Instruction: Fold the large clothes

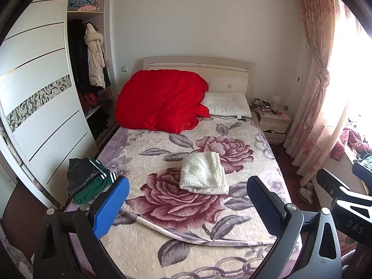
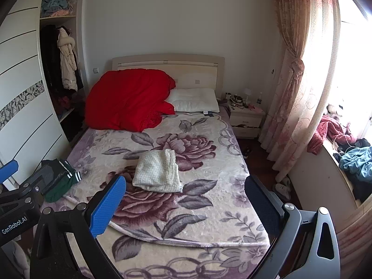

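Clothes for folding lie on one big bed [image 1: 232, 232] with a flowery blanket [image 1: 162, 251] spread over it. One tall white wardrobe [image 1: 41, 107] stands on the left side of the bed, with one open part where coats hang. One pink curtain [image 1: 318, 88] hangs by the bright window on the right. One puffy red quilt [image 1: 160, 100] is bunched up at the head of the bed, touching one white pillow [image 1: 229, 107] beside it. One small nightstand [image 1: 274, 125] sits past the pillow, with little things on top that are too small to tell.

One cream knitted garment [image 1: 203, 173] lies folded in the middle of the bed. One pile of dark green and black clothes [image 1: 87, 179] sits at the left edge of the bed, well apart from the cream one.

Two grippers are held above the near end of the bed. The left gripper [image 1: 188, 207] has its fingers spread wide and holds nothing. The right gripper [image 2: 186, 207] is spread wide too, with nothing in it.
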`<control>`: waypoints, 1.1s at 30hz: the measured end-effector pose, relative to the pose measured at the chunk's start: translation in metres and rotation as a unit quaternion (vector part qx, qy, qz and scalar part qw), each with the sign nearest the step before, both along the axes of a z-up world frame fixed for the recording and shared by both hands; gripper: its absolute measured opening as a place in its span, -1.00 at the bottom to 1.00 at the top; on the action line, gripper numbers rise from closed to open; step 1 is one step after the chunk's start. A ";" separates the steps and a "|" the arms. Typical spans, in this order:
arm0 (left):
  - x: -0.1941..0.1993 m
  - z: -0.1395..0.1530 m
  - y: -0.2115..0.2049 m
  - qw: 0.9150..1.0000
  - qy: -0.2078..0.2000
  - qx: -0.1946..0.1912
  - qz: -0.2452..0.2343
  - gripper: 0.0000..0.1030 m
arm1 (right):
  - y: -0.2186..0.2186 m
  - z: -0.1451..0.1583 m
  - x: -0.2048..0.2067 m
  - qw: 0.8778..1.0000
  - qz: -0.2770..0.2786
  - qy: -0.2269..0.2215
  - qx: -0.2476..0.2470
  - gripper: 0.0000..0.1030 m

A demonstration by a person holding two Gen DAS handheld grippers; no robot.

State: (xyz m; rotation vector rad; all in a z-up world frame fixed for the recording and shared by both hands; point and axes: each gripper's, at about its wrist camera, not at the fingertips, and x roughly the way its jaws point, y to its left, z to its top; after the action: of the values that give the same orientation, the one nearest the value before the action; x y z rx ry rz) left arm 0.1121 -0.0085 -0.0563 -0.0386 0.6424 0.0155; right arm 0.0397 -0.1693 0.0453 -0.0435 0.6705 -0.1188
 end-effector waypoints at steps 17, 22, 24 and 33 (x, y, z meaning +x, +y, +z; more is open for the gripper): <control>-0.003 0.007 -0.003 1.000 0.011 0.002 0.001 1.00 | 0.001 0.000 0.002 1.000 0.010 0.003 0.003 1.00; -0.002 0.006 -0.001 1.000 0.009 0.003 0.001 1.00 | 0.001 -0.001 0.002 1.000 0.014 0.003 0.004 1.00; -0.002 0.006 -0.001 1.000 0.009 0.002 0.001 1.00 | 0.000 -0.002 0.001 1.000 0.014 0.003 0.006 1.00; -0.004 0.008 -0.001 1.000 0.009 0.001 0.004 1.00 | 0.002 0.001 0.007 1.000 0.018 0.002 0.004 1.00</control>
State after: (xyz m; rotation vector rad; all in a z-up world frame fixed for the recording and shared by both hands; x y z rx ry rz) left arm 0.1083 -0.0096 -0.0481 -0.0392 0.6610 0.0248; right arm 0.0462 -0.1674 0.0467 -0.0480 0.6741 -0.0803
